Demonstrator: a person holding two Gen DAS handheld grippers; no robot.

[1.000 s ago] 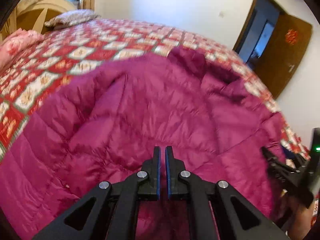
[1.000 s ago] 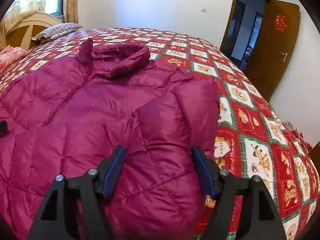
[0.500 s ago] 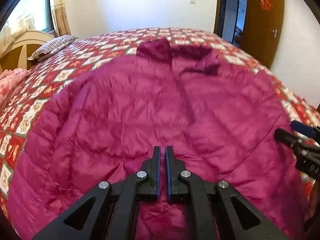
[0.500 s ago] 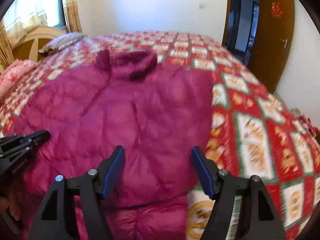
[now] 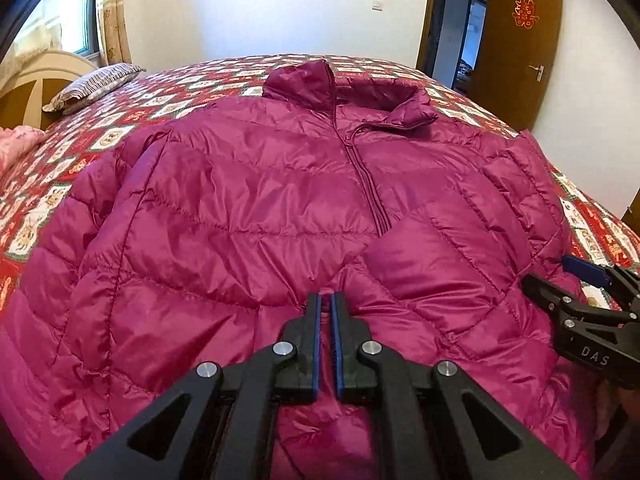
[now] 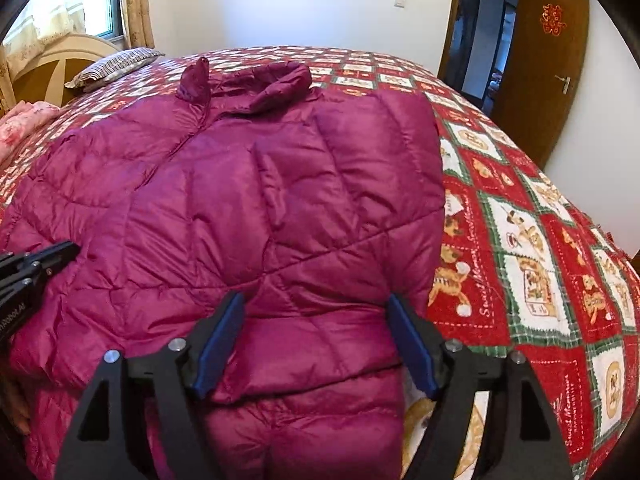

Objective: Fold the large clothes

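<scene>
Magenta quilted down jacket (image 5: 248, 216) spread front-up on my bed's red-and-white patchwork quilt (image 6: 532, 240).

My left gripper (image 5: 325, 340) hovers low over the hem with its blue-lined fingers (image 5: 316, 344) almost together, a thin slit between them and no fabric visibly pinched. My right gripper (image 6: 316, 344) stands wide open, its blue pads (image 6: 218, 340) straddling the folded-in sleeve (image 6: 360, 184) at the jacket's right edge, gripping nothing. The collar (image 5: 344, 92) points toward the far wall, zipper (image 5: 368, 176) closed.
</scene>
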